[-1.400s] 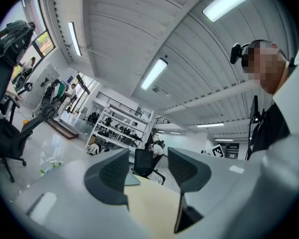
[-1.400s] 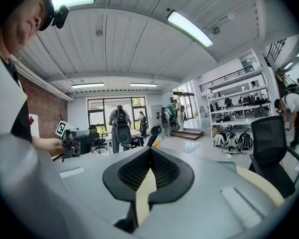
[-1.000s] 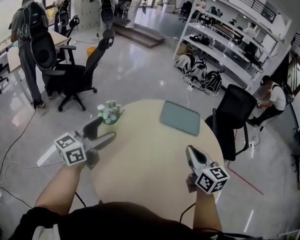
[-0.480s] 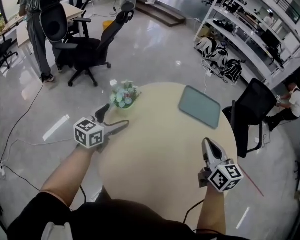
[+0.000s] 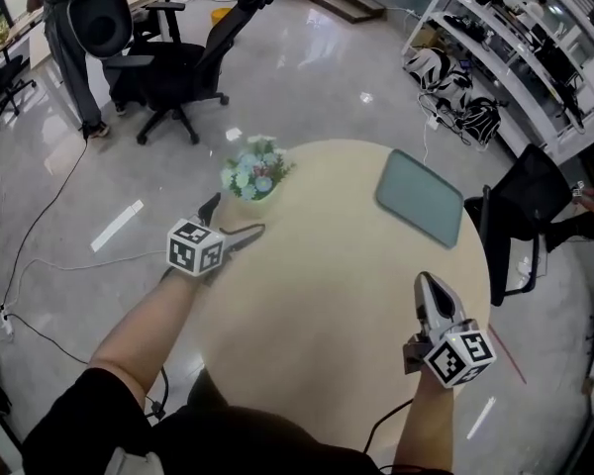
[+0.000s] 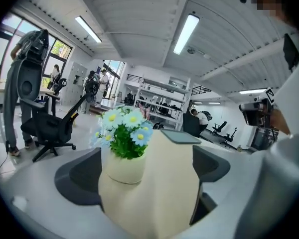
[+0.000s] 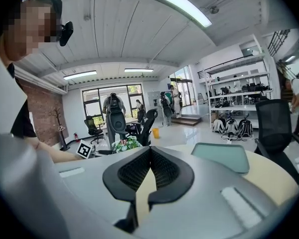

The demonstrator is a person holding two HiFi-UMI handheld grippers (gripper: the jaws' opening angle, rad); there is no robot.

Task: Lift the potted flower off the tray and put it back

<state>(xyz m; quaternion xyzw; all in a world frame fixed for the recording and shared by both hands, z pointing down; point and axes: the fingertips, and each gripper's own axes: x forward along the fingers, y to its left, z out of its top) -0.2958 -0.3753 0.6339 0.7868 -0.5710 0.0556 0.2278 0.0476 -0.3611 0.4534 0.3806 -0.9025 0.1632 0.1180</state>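
Potted flower [image 5: 254,174] stands just ahead of the left gripper [image 5: 236,216], its empty jaws just opening wide; tray [image 5: 420,198] well apart; right gripper [image 5: 426,281] clenched.

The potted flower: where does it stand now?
In the head view the potted flower stands on the table, far left, ahead of the left gripper, away from the tray.
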